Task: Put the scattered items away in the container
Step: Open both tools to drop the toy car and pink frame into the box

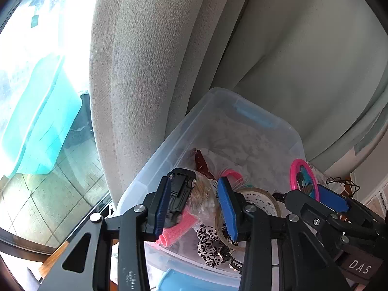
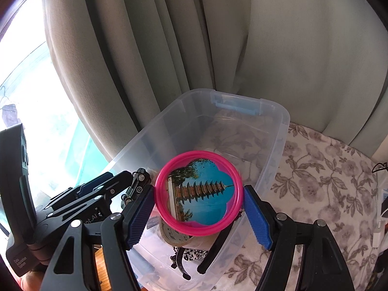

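A clear plastic container (image 1: 254, 131) (image 2: 276, 131) stands on a floral cloth by the curtain. My left gripper (image 1: 194, 206) is over its near left corner; a black toy car (image 1: 180, 189) rests against its left finger, the jaws wider than the car. The car also shows in the right wrist view (image 2: 137, 186). My right gripper (image 2: 198, 214) is shut on a pink-rimmed round mirror with a pagoda picture (image 2: 198, 191) (image 1: 304, 181), held over the container. Inside lie a pink hair roller (image 1: 177, 228), a tape roll (image 1: 257, 198), a leopard scrunchie (image 1: 208, 245) and a dark hair clip (image 1: 201, 162).
Grey curtains (image 1: 169, 60) hang right behind the container. A window with a teal tub (image 1: 41, 121) outside is on the left. The floral tablecloth (image 2: 327, 181) stretches right of the container, with a black cord (image 2: 380, 167) and white items at the far right edge.
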Demonstrator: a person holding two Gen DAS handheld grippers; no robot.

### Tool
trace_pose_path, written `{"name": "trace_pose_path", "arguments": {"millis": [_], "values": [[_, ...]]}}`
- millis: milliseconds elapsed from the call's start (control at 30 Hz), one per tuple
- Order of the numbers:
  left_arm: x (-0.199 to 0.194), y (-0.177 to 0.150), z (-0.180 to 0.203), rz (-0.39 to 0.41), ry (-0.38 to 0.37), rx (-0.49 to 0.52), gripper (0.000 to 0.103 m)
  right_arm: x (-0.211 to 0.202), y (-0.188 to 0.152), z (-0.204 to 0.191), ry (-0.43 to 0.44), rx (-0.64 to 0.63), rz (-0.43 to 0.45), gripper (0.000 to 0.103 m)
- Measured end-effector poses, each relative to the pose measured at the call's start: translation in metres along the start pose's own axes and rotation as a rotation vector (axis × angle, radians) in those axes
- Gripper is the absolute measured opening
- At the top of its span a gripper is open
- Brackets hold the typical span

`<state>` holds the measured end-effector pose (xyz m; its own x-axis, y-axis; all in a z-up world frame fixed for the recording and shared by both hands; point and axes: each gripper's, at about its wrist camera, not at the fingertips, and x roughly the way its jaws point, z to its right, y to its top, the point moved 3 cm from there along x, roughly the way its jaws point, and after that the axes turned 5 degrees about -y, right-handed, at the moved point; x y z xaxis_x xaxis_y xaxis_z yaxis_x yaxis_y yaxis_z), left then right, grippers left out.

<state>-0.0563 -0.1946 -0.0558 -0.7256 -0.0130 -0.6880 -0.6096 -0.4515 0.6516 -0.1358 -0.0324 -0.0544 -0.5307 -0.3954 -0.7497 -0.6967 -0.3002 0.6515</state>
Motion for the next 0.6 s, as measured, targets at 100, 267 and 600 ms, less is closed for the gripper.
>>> {"name": "trace_pose_path", "arguments": {"millis": [100,267,600], "values": [[-0.003,-0.001,-0.004,-0.002,0.000,-0.021,0.049,0.001,0.000,0.000,0.000,0.000,0.001,0.076],[-0.010,-0.003,-0.006,-0.001,-0.001,-0.029,0.054,0.004,0.000,0.000,-0.006,-0.002,0.004,0.077],[-0.026,-0.006,-0.002,0.013,0.000,-0.012,0.060,-0.004,0.002,-0.001,-0.012,-0.009,0.022,0.080]]}}
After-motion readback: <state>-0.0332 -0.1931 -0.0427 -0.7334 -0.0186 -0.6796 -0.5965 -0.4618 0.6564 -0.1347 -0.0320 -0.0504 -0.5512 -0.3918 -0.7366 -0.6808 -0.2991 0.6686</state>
